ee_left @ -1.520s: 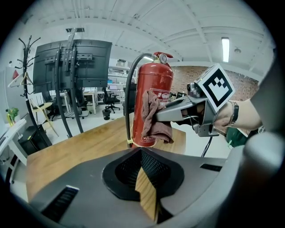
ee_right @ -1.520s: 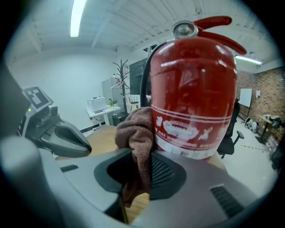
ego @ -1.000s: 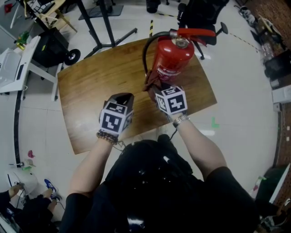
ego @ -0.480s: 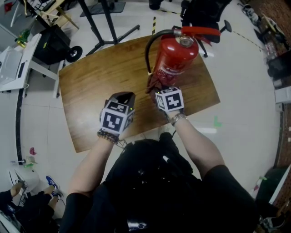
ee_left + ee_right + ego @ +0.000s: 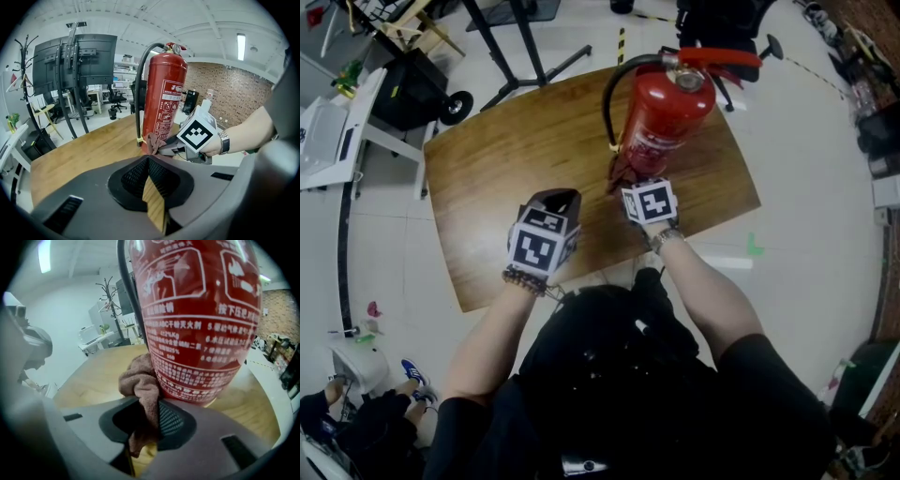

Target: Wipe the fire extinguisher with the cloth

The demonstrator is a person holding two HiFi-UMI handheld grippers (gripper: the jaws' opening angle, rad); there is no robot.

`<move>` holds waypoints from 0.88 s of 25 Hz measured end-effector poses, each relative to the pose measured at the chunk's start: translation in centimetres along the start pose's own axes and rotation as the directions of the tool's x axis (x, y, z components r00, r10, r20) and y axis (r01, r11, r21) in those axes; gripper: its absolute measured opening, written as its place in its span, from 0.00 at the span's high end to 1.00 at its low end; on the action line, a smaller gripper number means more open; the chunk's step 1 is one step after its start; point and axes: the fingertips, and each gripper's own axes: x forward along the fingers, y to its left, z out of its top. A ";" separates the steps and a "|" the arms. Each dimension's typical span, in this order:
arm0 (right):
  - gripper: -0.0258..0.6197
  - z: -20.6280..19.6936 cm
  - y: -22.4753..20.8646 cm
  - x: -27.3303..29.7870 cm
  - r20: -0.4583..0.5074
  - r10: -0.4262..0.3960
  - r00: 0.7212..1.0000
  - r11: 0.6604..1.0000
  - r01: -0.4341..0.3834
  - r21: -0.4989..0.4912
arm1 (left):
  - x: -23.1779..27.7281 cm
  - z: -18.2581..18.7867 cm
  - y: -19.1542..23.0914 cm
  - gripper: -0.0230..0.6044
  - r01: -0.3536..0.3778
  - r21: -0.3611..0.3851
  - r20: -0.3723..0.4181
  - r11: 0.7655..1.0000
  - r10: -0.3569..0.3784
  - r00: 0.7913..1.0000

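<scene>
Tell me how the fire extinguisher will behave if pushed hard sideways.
The fire extinguisher is probably heavy and rigid: a metal-looking cylinder. Tall and upright on the table, it might tip under a high push. The cloth touches it low down, which is likely safer.

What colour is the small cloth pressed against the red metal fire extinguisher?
Dusty brownish pink; the crumpled cloth shows best in the right gripper view.

left gripper (image 5: 553,199): jaws together, empty | right gripper (image 5: 626,180): clamps cloth (image 5: 140,380) (both angled down)
</scene>
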 end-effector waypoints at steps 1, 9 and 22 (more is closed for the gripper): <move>0.80 -0.2 -0.1 0.2 -0.006 -0.004 1.000 1.000 0.004 0.002 | 0.0 0.0 0.0 0.96 0.001 0.002 -0.003 1.000 -0.001 1.000; 0.80 -1.7 -0.7 1.8 -0.054 -0.012 0.998 1.000 0.014 0.022 | 0.2 0.0 -0.1 0.96 0.008 0.013 -0.023 1.000 -0.007 1.000; 0.80 -0.3 1.1 -2.3 0.014 0.081 0.997 0.997 -0.081 -0.007 | 0.7 0.3 -0.9 0.96 0.054 0.022 -0.021 0.998 -0.054 0.998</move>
